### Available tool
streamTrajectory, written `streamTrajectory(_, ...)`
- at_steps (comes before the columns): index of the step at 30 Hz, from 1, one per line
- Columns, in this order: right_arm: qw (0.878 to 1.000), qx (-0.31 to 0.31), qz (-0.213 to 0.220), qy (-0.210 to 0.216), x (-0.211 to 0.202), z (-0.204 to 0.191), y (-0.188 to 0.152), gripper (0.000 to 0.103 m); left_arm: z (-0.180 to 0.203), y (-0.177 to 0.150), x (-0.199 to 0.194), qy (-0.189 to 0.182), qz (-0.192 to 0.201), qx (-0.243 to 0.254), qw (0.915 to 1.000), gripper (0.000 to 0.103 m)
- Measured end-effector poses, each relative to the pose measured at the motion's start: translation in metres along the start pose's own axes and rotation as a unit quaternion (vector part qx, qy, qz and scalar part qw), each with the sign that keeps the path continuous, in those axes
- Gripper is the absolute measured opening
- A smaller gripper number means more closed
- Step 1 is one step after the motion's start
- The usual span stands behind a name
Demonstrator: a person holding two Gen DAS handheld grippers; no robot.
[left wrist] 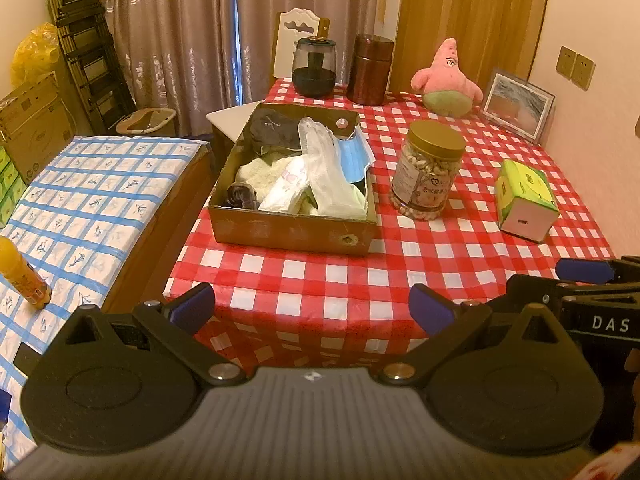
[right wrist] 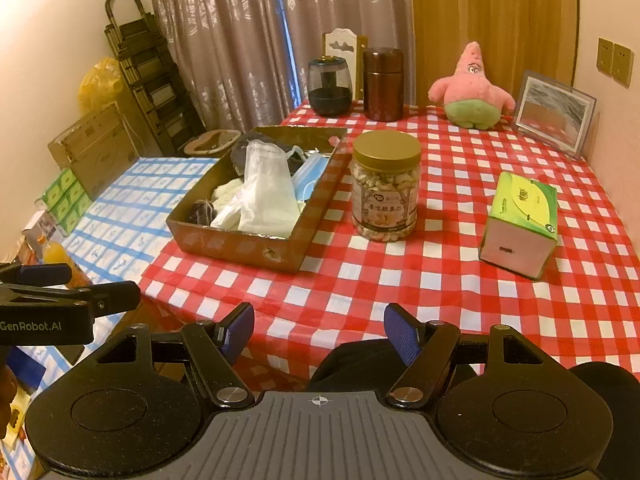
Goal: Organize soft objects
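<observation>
Hovering over the near edge of the red-and-white checked tablecloth (left wrist: 360, 264): left gripper (left wrist: 312, 310), blue pads spread wide apart, nothing between them. Poking in at 3 o'clock of the left wrist view, the tip of the right gripper (right wrist: 319, 334), its own camera showing its jaws likewise parted and gripping nothing (a dark rounded shape sitting just below them at the table edge, too unclear to name).

Sitting at about 11 o'clock from the left gripper, near the table's left edge: open cardboard box (left wrist: 294, 228) holding the soft things. Lying heaped inside it: a white translucent glove (left wrist: 324, 168) draped across the top, a blue face mask (left wrist: 354, 158) against the right wall, a dark cloth (left wrist: 276, 130) at the far end, a cream fluffy towel (left wrist: 256, 176) and a small dark furry item (left wrist: 240, 196) at the near left corner.

Standing just right of the box: cashew jar (left wrist: 428, 172) with a gold lid. Lying at 2 o'clock, well apart from the jar: green tissue pack (left wrist: 524, 198). Leaning at the far edge around 1 o'clock: pink starfish plush (left wrist: 446, 76), outside the box, beside a framed picture (left wrist: 518, 106). Standing at 12 o'clock, far back: dark glass jar (left wrist: 314, 66) and brown canister (left wrist: 370, 70), side by side.

Resting at 9 o'clock on the blue checked cloth (left wrist: 104, 200): orange juice bottle (left wrist: 22, 276).
</observation>
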State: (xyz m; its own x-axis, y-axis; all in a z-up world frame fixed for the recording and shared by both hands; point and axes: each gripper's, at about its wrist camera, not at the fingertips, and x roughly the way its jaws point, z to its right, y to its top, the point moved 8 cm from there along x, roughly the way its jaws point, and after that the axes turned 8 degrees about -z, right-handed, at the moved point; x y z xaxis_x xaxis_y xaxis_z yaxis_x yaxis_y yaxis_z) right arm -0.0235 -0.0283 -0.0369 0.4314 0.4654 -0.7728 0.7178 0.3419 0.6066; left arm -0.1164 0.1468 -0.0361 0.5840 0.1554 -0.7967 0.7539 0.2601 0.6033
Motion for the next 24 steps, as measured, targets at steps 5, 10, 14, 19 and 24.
streamTrajectory(5, 1.000, 0.001, 0.000, 0.000, 0.0001, 0.0000, -0.0002, 0.071, 0.0006, -0.0003, 0.0004, 0.000, 0.000, 0.000, 1.0000, 0.102)
streamTrajectory(10, 1.000, 0.000, 0.000, 0.000, 0.0002, 0.0003, -0.0001, 0.071, 0.0006, -0.0008, 0.0004, 0.000, -0.001, 0.001, 1.0000, 0.102)
streamTrajectory(14, 1.000, 0.000, 0.000, 0.000, 0.0001, 0.0003, 0.0000, 0.071, 0.0012, -0.0008, 0.0006, 0.000, 0.000, 0.001, 1.0000, 0.102)
streamTrajectory(19, 1.000, 0.000, 0.000, 0.000, 0.0000, 0.0009, 0.0002, 0.071, 0.0009, -0.0009, 0.0005, -0.001, -0.001, 0.001, 1.0000, 0.102)
streamTrajectory(24, 1.000, 0.000, 0.000, 0.000, 0.0005, 0.0008, -0.0002, 0.071, 0.0017, -0.0015, 0.0014, -0.001, -0.001, 0.001, 1.0000, 0.102)
